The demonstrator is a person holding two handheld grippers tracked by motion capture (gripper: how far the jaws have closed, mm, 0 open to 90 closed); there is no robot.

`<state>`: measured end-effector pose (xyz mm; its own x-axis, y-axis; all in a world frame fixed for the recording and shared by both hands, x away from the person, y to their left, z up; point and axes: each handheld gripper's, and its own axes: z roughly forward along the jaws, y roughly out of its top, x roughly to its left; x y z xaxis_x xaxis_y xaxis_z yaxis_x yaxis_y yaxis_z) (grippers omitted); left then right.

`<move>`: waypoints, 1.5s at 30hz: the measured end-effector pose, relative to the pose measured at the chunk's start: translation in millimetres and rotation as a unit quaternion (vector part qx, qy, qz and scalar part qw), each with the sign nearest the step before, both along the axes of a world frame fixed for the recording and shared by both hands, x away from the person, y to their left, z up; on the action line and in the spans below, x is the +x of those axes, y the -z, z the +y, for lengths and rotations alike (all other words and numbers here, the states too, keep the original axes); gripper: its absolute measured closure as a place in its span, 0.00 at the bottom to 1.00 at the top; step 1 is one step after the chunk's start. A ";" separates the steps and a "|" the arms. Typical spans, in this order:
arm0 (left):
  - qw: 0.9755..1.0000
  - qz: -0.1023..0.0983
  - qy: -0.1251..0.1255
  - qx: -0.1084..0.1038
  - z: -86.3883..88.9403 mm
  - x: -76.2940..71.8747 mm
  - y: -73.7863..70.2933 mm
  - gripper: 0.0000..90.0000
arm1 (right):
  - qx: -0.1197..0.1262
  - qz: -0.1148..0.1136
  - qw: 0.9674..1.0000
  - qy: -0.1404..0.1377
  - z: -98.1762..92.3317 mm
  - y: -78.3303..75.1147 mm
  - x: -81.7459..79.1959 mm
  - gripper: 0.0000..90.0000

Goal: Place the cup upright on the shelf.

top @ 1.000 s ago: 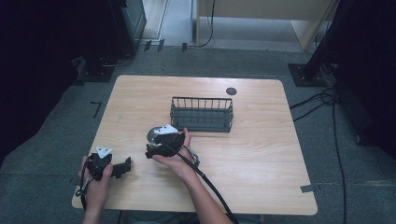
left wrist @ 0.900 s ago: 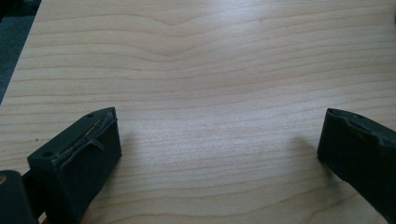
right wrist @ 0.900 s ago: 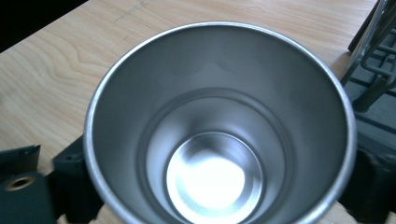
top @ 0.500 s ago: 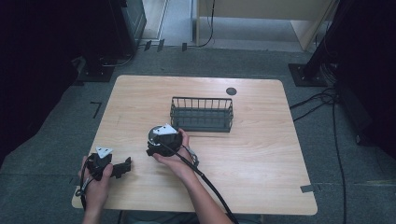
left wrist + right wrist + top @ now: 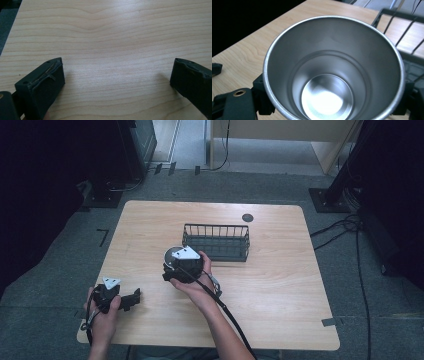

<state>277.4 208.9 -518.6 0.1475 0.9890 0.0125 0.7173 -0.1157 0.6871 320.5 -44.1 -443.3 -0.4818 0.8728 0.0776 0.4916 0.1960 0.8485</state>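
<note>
A steel cup (image 5: 332,62) stands upright, its open mouth facing the right gripper view and its inside empty. My right gripper (image 5: 333,100) is shut on it, one black jaw on each side of its wall. In the high view the right gripper (image 5: 181,266) holds the cup (image 5: 170,254) just above the table, a little left of and in front of a black wire basket (image 5: 216,242). My left gripper (image 5: 131,299) rests near the table's front left corner. In the left gripper view it (image 5: 117,72) stands open over bare wood with nothing between its jaws.
The wooden table (image 5: 280,285) has bare room to the right and at the back. A small dark round disc (image 5: 247,217) lies near the far edge. The wire basket's corner (image 5: 402,22) is close at the cup's upper right. A cable trails from my right gripper along the forearm.
My right gripper has risen a little with the cup and drifted slightly toward the basket. The left gripper has stayed where it was.
</note>
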 end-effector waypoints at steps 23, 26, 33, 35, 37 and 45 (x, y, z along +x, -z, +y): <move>1.000 0.000 0.000 -0.001 0.0 0.0 0.0 0.00 | 0.008 -0.056 0.997 0.060 -52.7 -43.5 11.4 0.19; 1.000 0.000 0.000 -0.001 0.0 0.0 0.0 0.00 | 0.005 -0.062 0.996 0.071 -61.6 -48.7 15.3 0.19; 1.000 0.000 0.000 0.000 -0.1 0.0 0.0 0.00 | 0.001 -0.068 0.994 0.089 -75.5 -56.1 22.1 0.19; 1.000 0.000 0.000 -0.001 -0.1 0.0 0.0 0.00 | 0.000 -0.071 0.993 0.094 -79.5 -57.4 24.4 0.19; 1.000 0.000 0.000 0.000 -0.1 0.0 0.0 0.00 | -0.001 -0.072 0.993 0.096 -81.2 -57.8 25.3 0.19; 1.000 0.000 0.000 -0.001 0.0 0.0 0.0 0.00 | 0.000 -0.071 0.989 0.128 -103.2 -60.0 38.7 0.20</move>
